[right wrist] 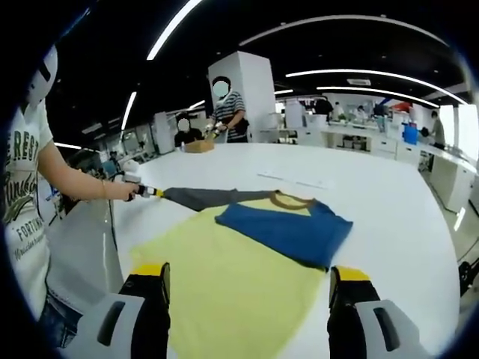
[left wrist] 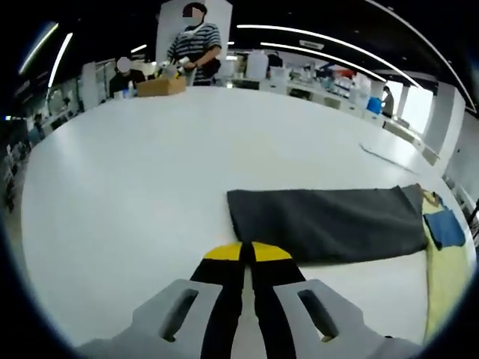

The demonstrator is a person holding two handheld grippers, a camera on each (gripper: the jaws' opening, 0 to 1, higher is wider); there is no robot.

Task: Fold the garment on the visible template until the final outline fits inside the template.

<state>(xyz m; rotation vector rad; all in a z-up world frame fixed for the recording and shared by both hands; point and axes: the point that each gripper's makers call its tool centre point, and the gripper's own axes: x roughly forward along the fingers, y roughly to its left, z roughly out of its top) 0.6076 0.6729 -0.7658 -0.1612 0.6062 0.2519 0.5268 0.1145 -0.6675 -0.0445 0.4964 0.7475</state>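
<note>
A yellow T-shirt [right wrist: 232, 277] with a brown collar [right wrist: 288, 200] lies flat on the white table [right wrist: 389, 202]. Its blue sleeve [right wrist: 288, 228] is folded in over the chest. The grey sleeve [right wrist: 206, 197] stretches out sideways, and in the left gripper view it is a long dark band [left wrist: 329, 223], with the blue sleeve [left wrist: 445, 228] and yellow body [left wrist: 443, 280] at its far end. My left gripper [left wrist: 248, 253] is shut at the grey sleeve's cuff edge; it also shows at the sleeve's tip [right wrist: 144, 192]. My right gripper [right wrist: 248, 278] hangs open above the shirt's lower body, holding nothing.
A person in a striped shirt [left wrist: 196, 45] stands at the table's far edge beside a cardboard box [left wrist: 160, 86]. Another person sits nearby [right wrist: 183, 133]. The person holding the grippers [right wrist: 26, 202] stands at the left table edge. Bare white tabletop [left wrist: 150, 172] surrounds the shirt.
</note>
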